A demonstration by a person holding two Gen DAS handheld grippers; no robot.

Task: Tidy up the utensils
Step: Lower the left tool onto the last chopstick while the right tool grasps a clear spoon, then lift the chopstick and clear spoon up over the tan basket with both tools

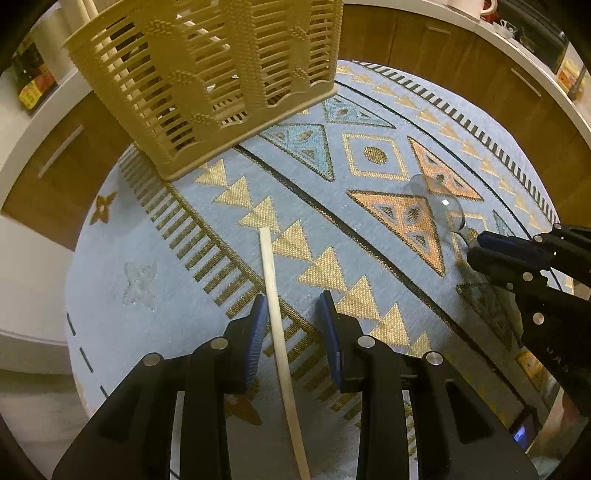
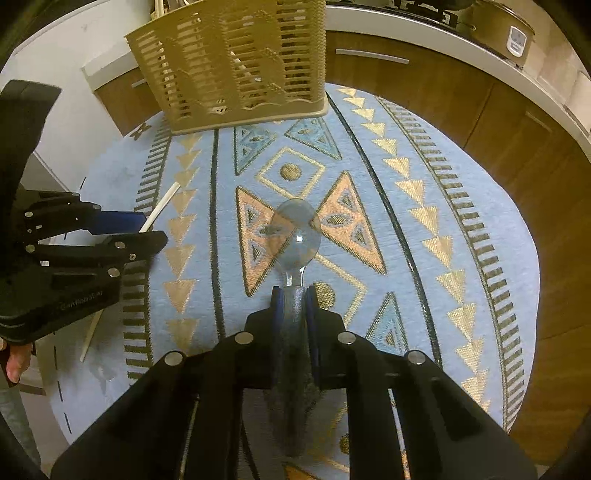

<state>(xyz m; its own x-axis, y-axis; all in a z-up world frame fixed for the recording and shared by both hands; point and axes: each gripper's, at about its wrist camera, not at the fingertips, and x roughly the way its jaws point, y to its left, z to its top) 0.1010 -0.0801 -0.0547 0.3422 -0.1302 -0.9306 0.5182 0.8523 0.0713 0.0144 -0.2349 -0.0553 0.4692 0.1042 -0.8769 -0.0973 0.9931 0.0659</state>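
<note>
A round desk (image 1: 122, 236) draped in a pale blue cloth (image 2: 424, 206) with gold, orange and teal triangles carries the utensils. The beige slatted basket (image 1: 207, 74) stands upright at the cloth's far edge, with pale stick-like utensils (image 1: 83, 11) rising above its rim.

The left gripper (image 1: 291, 317) hovers low on the near side of the basket, its blue-padded fingers (image 1: 256, 332) spread apart. A long white chopstick (image 1: 275, 314) runs between them, its far tip pointing toward the basket; it lies just beside the left pad, and contact cannot be judged. From the right wrist camera the same chopstick (image 2: 162, 206) passes under that gripper (image 2: 147, 229) and comes out again behind it.

The right gripper (image 2: 295, 295) has its fingers (image 2: 277, 306) pinched on the handle of a clear plastic spoon (image 2: 297, 232). The spoon's bowl points toward the basket and sits above an orange triangle, near the middle of the cloth, well short of the basket. In the left wrist view the spoon (image 1: 443, 206) shows to the right of the basket, held at the tips of the right gripper (image 1: 474, 245).

Wooden cabinets (image 2: 461, 96) with a white counter (image 2: 406, 33) curve behind the basket. A person's thumb (image 2: 13, 363) shows at the frame edge, behind the left gripper.
</note>
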